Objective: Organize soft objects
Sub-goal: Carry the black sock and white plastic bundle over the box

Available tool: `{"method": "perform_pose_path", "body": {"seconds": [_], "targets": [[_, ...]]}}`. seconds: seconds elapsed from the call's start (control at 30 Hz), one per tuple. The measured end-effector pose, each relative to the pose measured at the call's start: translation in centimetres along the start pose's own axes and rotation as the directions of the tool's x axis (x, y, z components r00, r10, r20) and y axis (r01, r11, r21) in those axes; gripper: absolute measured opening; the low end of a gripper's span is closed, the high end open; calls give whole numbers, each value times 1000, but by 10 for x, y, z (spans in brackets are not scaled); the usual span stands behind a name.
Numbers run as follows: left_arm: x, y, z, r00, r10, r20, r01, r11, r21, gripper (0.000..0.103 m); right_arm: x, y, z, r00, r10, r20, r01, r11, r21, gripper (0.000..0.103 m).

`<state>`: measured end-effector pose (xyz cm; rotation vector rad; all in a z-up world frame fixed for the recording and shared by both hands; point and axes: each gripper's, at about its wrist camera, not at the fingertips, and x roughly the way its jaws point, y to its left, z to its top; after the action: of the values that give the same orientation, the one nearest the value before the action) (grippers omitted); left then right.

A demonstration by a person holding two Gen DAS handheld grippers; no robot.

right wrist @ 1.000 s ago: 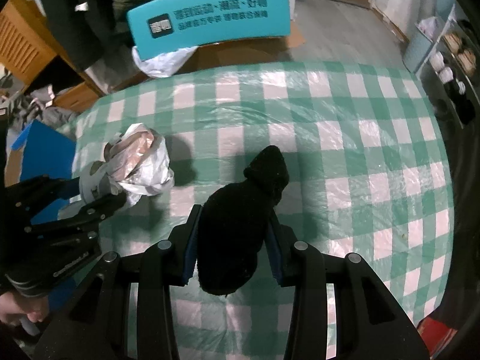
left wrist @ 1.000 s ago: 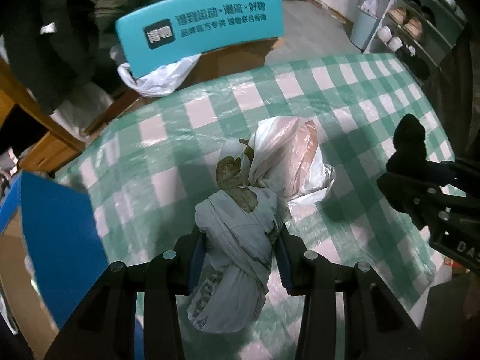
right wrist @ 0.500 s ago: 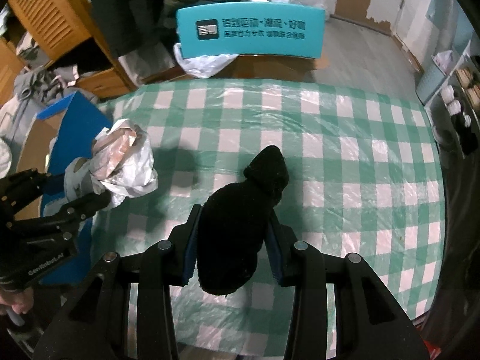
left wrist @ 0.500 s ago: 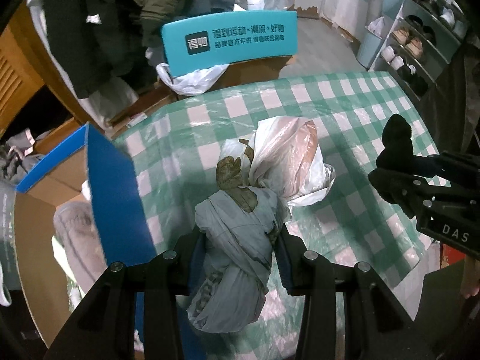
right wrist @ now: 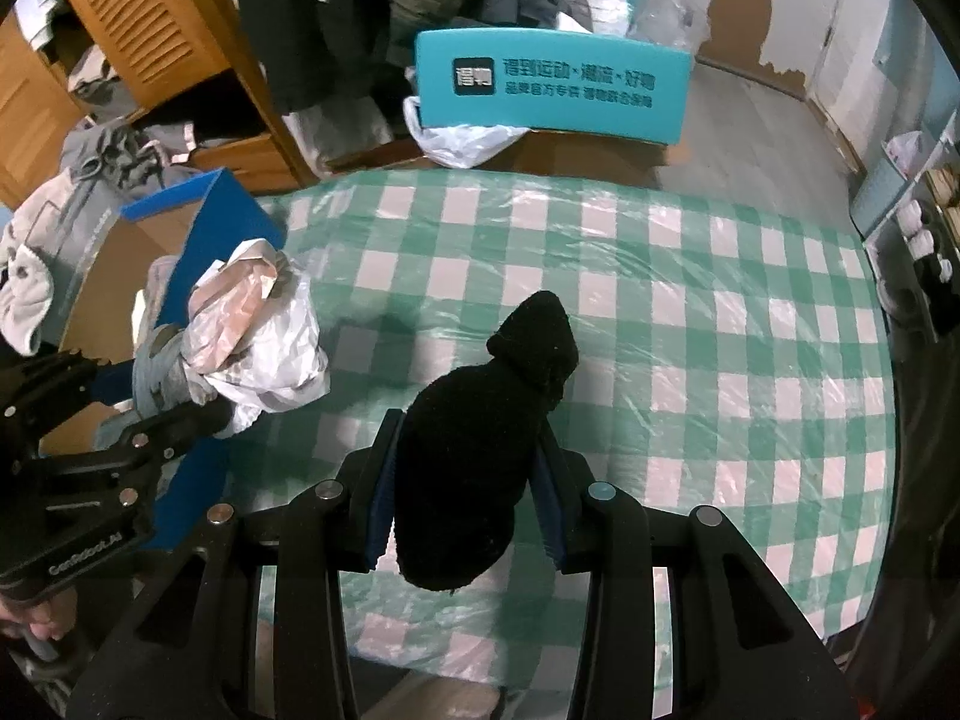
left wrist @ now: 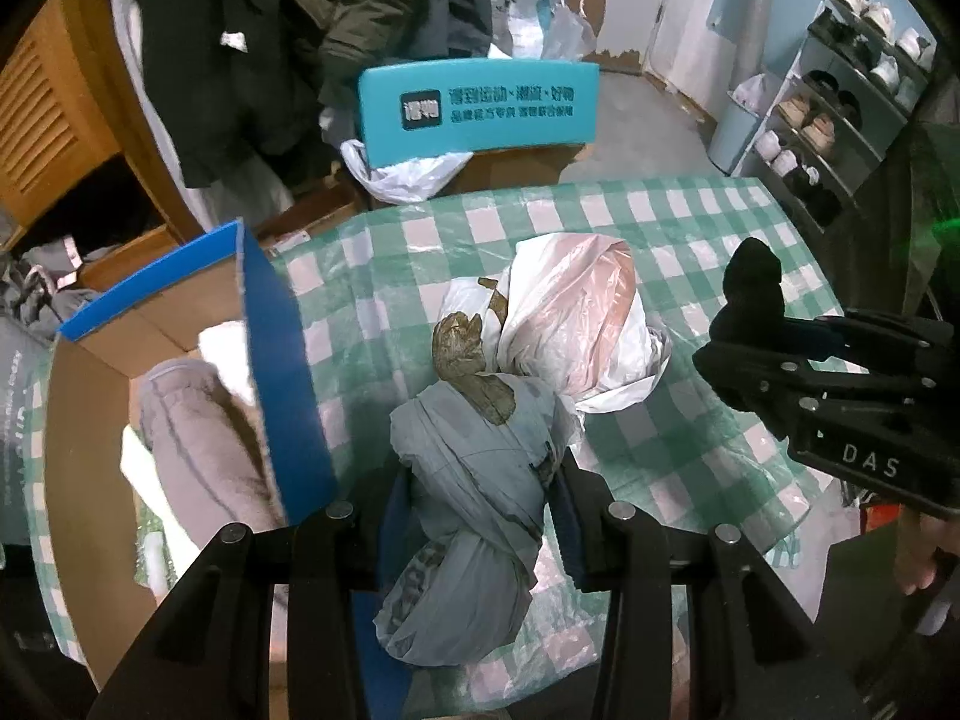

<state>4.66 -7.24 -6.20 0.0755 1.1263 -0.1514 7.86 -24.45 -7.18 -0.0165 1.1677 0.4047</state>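
Bagged bundle (left wrist: 480, 456), clamped in left gripper (left wrist: 480, 492), now hangs beside cardboard box (left wrist: 90, 480) at 9 o'clock, which has slid into view; drop-off looks near. Right gripper (right wrist: 468, 474) pinches black sock (right wrist: 480, 450) above checkered table (right wrist: 720, 330).

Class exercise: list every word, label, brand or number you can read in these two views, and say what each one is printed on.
"DAS": white letters on the black body of the right gripper, cut off by the frame edge.
"GenRobot.AI": on the body of the left gripper; small, my best reading.
Chinese text with a dark square logo: on the teal sign; too blurred to quote.
No numbers visible.
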Motion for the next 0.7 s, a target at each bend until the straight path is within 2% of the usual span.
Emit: {"method": "perform_pose_path", "body": {"seconds": [0.3, 0.7], "targets": [[-16, 11, -9, 999, 17, 27, -17, 1000, -14, 42, -10, 21, 3, 1000, 13, 21, -12, 999, -31, 38], [-42, 45, -18, 997, 23, 71, -17, 997, -81, 42, -12, 55, 14, 998, 44, 39, -41, 996, -76, 38]]}}
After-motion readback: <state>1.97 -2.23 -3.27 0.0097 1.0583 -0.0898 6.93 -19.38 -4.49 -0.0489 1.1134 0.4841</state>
